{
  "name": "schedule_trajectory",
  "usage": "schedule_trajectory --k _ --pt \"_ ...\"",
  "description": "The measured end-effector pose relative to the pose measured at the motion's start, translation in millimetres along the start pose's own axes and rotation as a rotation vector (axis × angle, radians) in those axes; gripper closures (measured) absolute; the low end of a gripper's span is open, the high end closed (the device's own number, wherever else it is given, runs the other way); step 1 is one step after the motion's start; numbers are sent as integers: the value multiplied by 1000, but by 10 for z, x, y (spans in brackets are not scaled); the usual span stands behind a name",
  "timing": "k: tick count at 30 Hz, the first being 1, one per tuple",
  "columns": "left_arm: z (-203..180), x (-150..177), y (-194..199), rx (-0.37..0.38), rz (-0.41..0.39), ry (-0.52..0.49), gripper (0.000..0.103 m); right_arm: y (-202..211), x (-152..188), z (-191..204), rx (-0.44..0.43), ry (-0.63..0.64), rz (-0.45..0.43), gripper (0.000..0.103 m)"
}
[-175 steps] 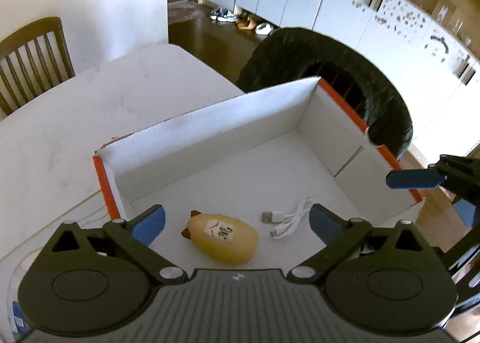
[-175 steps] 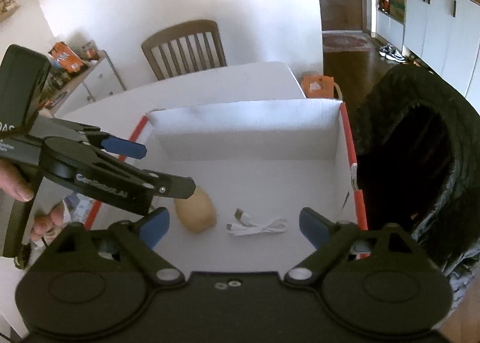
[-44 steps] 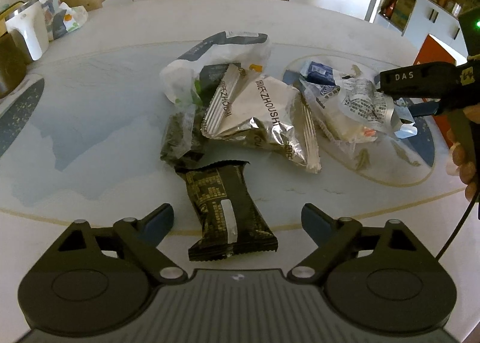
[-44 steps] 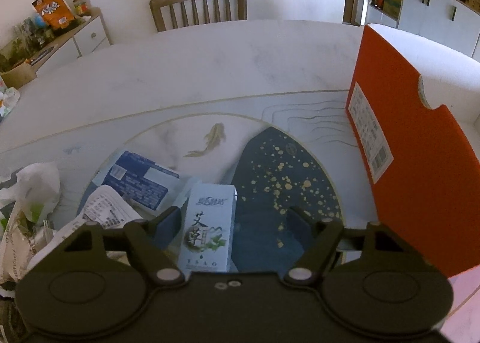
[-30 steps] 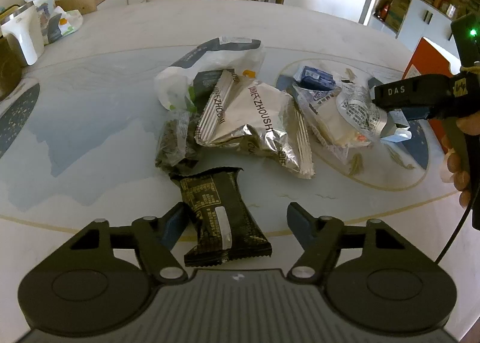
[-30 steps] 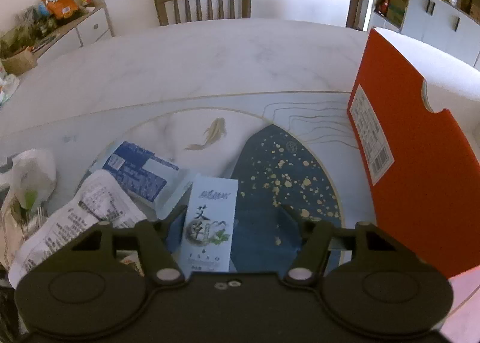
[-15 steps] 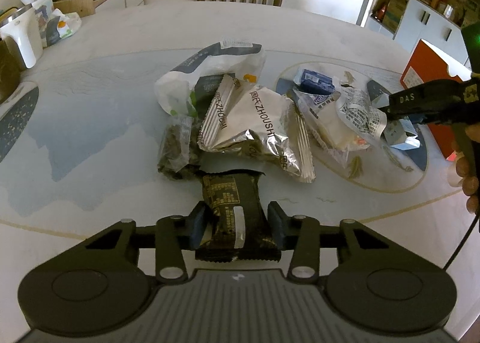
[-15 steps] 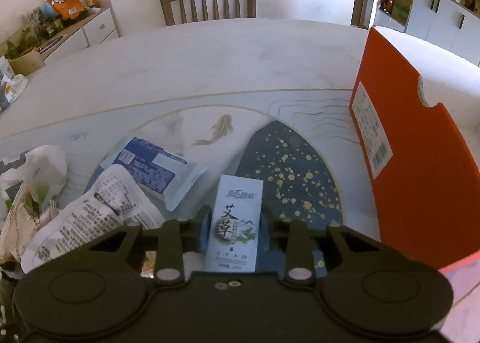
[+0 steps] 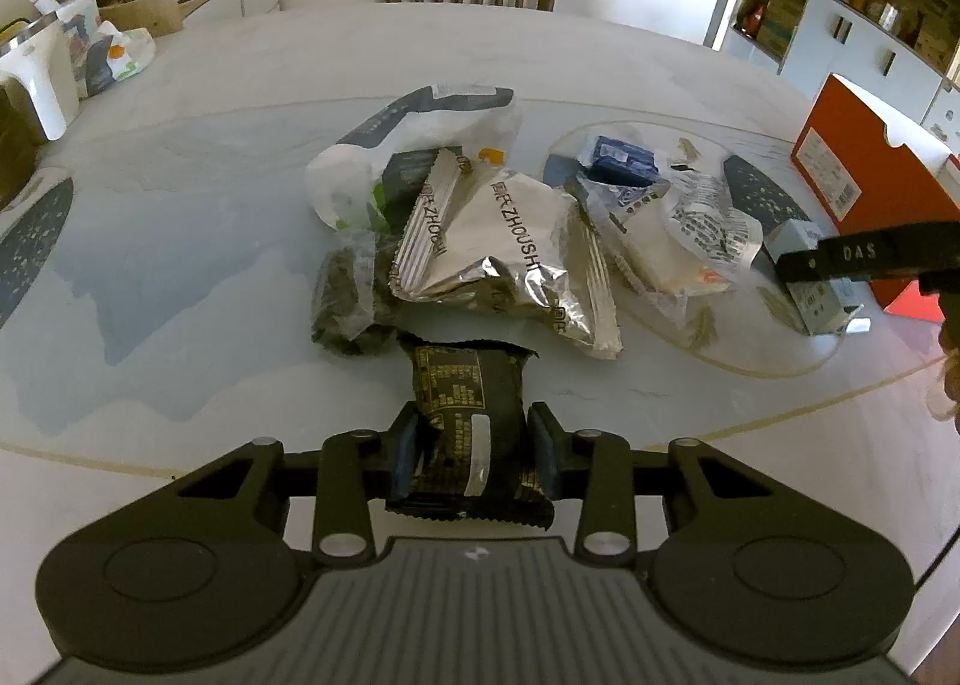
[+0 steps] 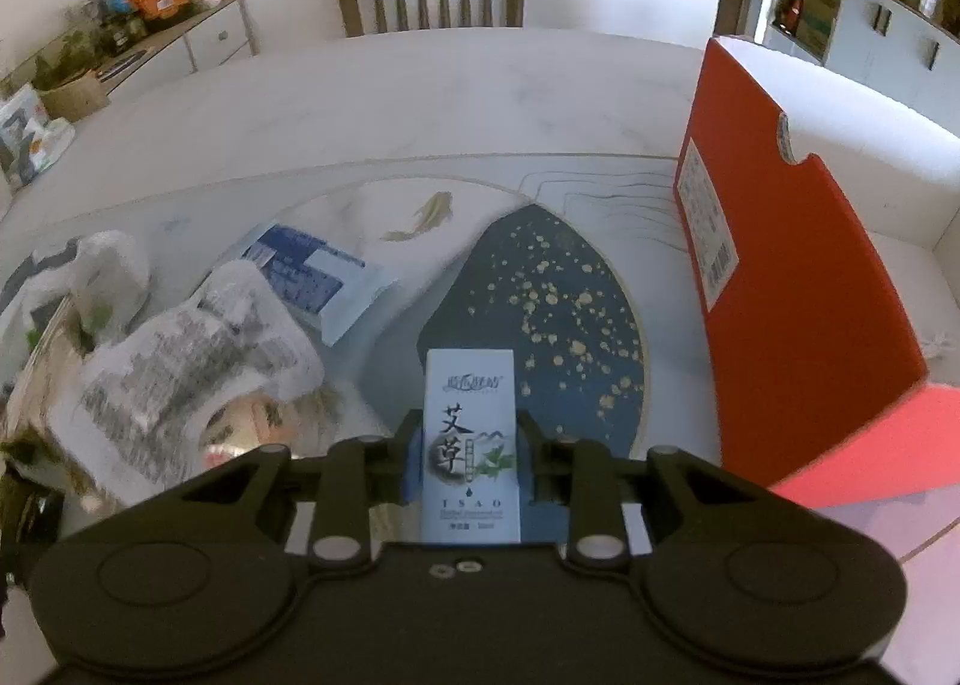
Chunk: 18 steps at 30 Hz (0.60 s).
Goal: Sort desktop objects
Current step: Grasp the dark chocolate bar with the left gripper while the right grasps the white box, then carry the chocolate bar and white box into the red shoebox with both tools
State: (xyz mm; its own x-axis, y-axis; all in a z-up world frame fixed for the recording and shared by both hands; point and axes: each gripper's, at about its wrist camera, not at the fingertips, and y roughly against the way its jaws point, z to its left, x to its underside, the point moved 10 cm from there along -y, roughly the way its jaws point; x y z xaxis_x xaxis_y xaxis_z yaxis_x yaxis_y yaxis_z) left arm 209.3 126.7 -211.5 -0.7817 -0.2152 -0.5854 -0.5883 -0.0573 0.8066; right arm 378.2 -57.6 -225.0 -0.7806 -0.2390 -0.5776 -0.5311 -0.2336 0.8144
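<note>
Clamping wrapper [image 9: 465, 433] left, carton [image 10: 470, 445] right, jaws just closing; lifting level toward box [image 10: 792, 289], right grip probably firm.

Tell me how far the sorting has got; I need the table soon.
Nothing in view shows as sorted yet. In hand: the left gripper is shut on a black snack pack, and the right gripper is shut on a small white carton, near the red box. Left: the silver bag, white plastic bag, blue packet and clear wrappers lie heaped on the table.
</note>
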Motion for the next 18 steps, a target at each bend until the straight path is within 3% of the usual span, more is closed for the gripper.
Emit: schedule_trajectory --k 18 --pt "-133 -13 106 47 2 -32 70 459 309 -42 -61 21 -11 74"
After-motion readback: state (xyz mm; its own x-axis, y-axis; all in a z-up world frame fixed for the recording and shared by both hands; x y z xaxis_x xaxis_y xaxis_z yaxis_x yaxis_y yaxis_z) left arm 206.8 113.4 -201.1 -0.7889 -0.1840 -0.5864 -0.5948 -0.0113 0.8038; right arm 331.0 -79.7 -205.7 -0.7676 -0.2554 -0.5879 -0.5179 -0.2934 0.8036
